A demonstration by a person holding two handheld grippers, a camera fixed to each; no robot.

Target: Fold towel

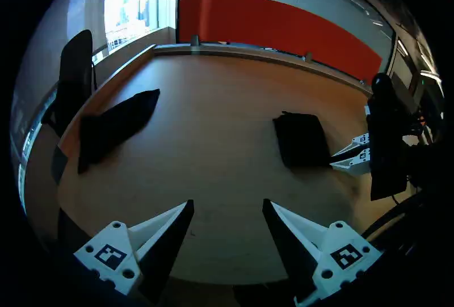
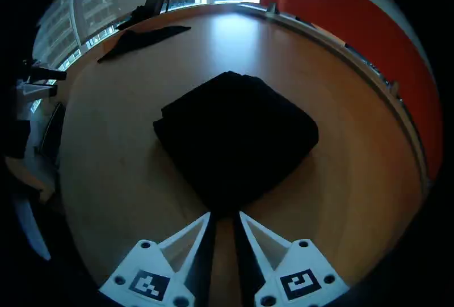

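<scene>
The right gripper [image 2: 225, 215] has its tips right at the near corner of the black fabric towel [image 2: 238, 137]. The towel sits folded into a chunky square pad straight ahead of it on the light wooden table [image 2: 352, 154]. The jaws are pulled in to a thin slot with wood showing between them, but honestly I can't tell if they pinch that corner or just rest against it. The left gripper [image 1: 227, 204] is spread wide with nothing between its fingers, over bare wood. From there the towel is ahead and off to the right, well apart.

My read is that the fold is basically done and this is the let-go/tidy-up bit. I'd keep the tips low and flat and ease off the corner without dragging, because a thick stack like that likes to skew its top layer or spring open. If the corner puffs up, a soft press on top should settle it. The left one could come across and pin the far side.

Container-wise there's not much to report: no bin or basket that I can make out, and everything lies straight on the table. There's also a loose, long dark cloth [image 1: 113, 122] far ahead-left of the left gripper, near a black chair [image 1: 76, 74].
</scene>
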